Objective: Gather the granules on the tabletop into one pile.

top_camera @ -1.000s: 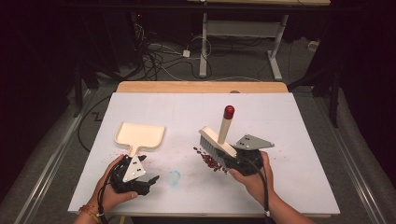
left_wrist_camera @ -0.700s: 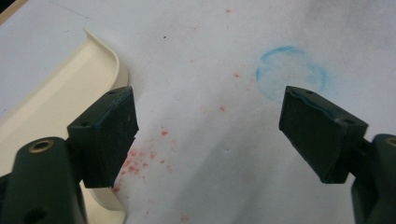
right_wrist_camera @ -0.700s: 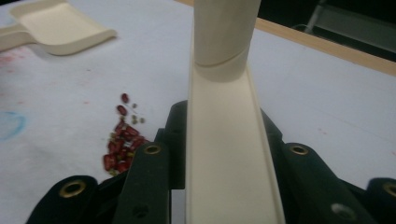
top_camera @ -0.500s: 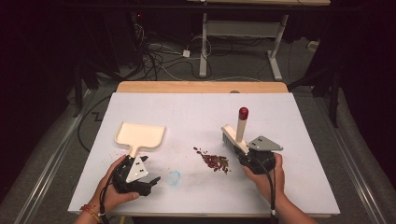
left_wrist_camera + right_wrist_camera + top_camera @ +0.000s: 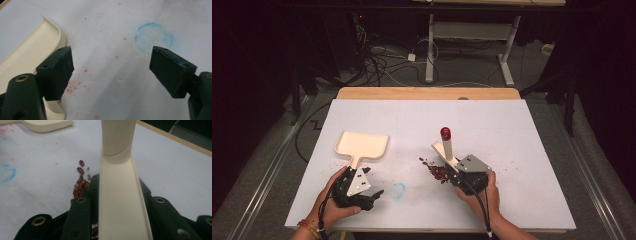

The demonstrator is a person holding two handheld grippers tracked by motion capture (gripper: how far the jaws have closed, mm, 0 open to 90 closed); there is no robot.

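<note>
Right hand-held gripper (image 5: pixel 460 172) clamps the brush (image 5: pixel 447 149) over the beans (image 5: pixel 435 170); left hand-held gripper (image 5: pixel 362 186) gapes empty beside the dustpan (image 5: pixel 361 145), near the counter's (image 5: pixel 512 130) front edge.

The cream plastic brush with red-tipped handle (image 5: pixel 117 182) looks smooth and slightly glossy. The cream plastic dustpan (image 5: pixel 361 146) is smooth too. The white paper-like table cover (image 5: pixel 492 125) looks matt; the small dark red beans (image 5: pixel 80 185) are shiny.

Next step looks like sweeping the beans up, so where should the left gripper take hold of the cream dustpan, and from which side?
Grip the dustpan by its short flat handle, which points toward the person, coming from the near side. The left gripper, jaws open, already sits at that end. The wide scoop faces away, so the handle is probably the only part narrow enough to clamp.
</note>
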